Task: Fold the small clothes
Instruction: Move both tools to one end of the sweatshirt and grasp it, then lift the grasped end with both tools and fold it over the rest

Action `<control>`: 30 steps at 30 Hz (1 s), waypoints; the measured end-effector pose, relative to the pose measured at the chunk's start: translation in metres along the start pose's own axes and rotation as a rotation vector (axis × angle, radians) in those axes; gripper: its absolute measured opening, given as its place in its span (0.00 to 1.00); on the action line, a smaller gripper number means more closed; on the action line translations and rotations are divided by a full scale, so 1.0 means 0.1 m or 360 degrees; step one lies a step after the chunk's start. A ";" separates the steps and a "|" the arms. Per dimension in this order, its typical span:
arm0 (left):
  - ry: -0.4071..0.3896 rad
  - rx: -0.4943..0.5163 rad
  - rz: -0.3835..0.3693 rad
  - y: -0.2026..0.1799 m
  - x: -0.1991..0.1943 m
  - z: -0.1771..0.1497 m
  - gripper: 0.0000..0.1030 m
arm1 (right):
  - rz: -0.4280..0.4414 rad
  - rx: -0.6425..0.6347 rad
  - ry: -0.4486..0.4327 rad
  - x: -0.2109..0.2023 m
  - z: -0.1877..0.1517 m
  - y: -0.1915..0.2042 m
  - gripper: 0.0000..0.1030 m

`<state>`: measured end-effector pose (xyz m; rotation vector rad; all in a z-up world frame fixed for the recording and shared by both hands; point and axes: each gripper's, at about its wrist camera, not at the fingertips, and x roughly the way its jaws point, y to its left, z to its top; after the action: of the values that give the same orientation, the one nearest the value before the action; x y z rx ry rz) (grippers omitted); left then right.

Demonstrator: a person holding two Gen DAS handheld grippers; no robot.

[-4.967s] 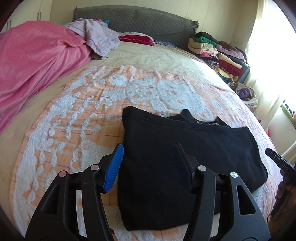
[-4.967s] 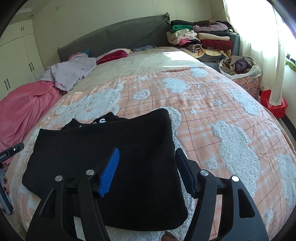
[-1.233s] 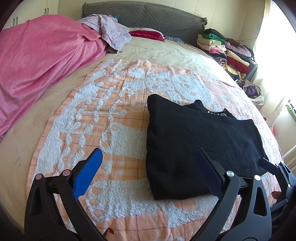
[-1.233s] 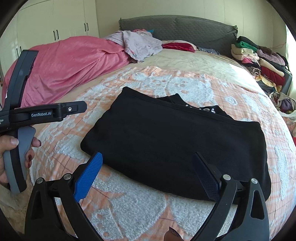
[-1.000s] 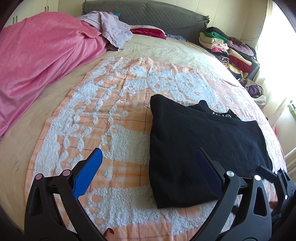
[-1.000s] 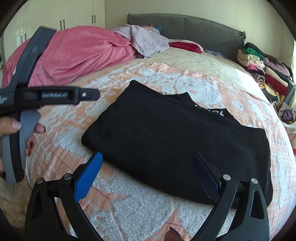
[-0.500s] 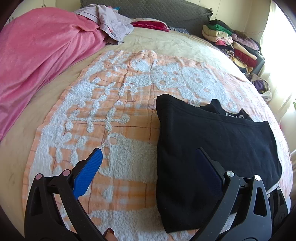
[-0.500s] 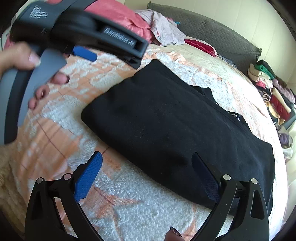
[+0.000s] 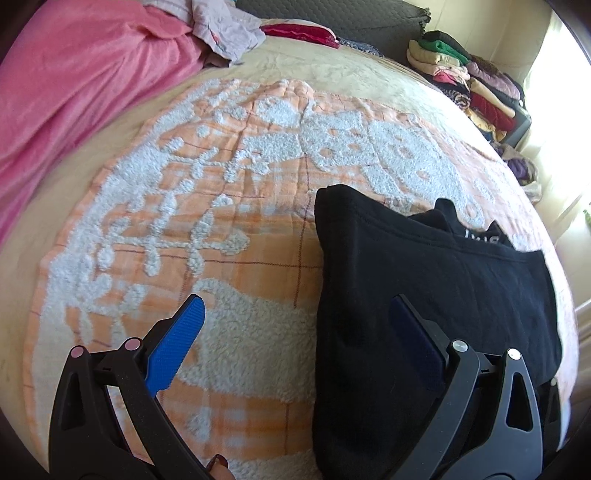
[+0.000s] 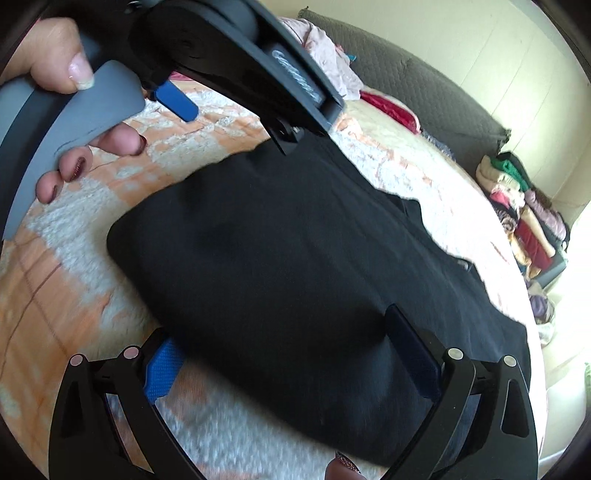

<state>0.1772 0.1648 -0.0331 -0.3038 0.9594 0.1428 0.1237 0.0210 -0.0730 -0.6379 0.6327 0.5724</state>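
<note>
While both spread wide and empty, left gripper (image 9: 295, 325) and right gripper (image 10: 284, 339) straddle the black garment (image 10: 295, 258) edges.

An orange-and-white blanket (image 9: 229, 206) is covering the bed (image 9: 354, 74), a pink quilt (image 9: 74, 85) is lying beside it, and folded clothes (image 9: 469, 85) are piling near the headboard (image 9: 343, 14).

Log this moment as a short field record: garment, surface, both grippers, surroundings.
garment: black top, folded, lying flat
surface: orange and white blanket on the bed
left gripper: open, one finger over the blanket, one over the garment's left edge
right gripper: open, low at the garment's near edge
surroundings: pink cover, stacked clothes
</note>
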 end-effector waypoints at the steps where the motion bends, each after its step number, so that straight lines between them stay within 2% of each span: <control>1: 0.0007 -0.0018 -0.0020 0.01 0.02 0.01 0.91 | -0.0023 -0.0014 -0.0023 0.00 0.01 0.01 0.94; 2: 0.0018 -0.0037 -0.0037 0.02 0.04 0.02 0.91 | -0.0036 -0.0024 -0.0041 -0.01 0.02 0.02 0.93; 3: 0.0030 -0.0058 -0.0057 0.03 0.06 0.04 0.91 | -0.0037 -0.0031 -0.0058 -0.02 0.02 0.03 0.85; 4: 0.0036 -0.0069 -0.0071 0.03 0.08 0.05 0.91 | -0.0022 -0.0037 -0.0077 -0.04 0.02 0.02 0.70; 7: 0.0063 -0.0103 -0.0116 0.05 0.12 0.08 0.91 | 0.0001 -0.0027 -0.0132 -0.12 0.00 0.01 0.54; 10: 0.0101 -0.0139 -0.0167 0.05 0.18 0.10 0.91 | 0.0032 0.0050 -0.0186 -0.20 -0.03 -0.09 0.28; 15: 0.0156 -0.0197 -0.0303 -0.03 0.24 0.14 0.91 | 0.0059 0.0205 -0.0306 -0.41 -0.07 -0.35 0.18; 24: 0.0151 -0.0186 -0.0574 -0.46 0.17 0.25 0.90 | 0.0042 0.0387 -0.0405 -0.70 -0.23 -0.70 0.13; 25: 0.0143 -0.0169 -0.0604 -0.54 0.14 0.26 0.86 | 0.0035 0.0404 -0.0412 -0.71 -0.24 -0.73 0.13; 26: 0.0135 -0.0154 -0.0625 -0.62 0.11 0.27 0.73 | 0.0026 0.0425 -0.0422 -0.75 -0.27 -0.76 0.12; 27: 0.0135 -0.0143 -0.0639 -0.68 0.09 0.29 0.64 | 0.0017 0.0444 -0.0431 -0.78 -0.29 -0.78 0.12; 28: 0.0134 -0.0127 -0.0662 -0.77 0.07 0.30 0.48 | 0.0008 0.0462 -0.0439 -0.80 -0.30 -0.80 0.12; 29: 0.0130 -0.0113 -0.0669 -0.84 0.05 0.31 0.41 | -0.0003 0.0486 -0.0448 -0.84 -0.33 -0.84 0.12; 30: 0.0118 -0.0077 -0.0657 -0.95 0.01 0.32 0.39 | -0.0013 0.0506 -0.0456 -0.86 -0.35 -0.87 0.11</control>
<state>0.2268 0.0847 0.0013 -0.5476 0.9481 -0.2245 0.1105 -0.0858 -0.0046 -0.2532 0.4380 0.5294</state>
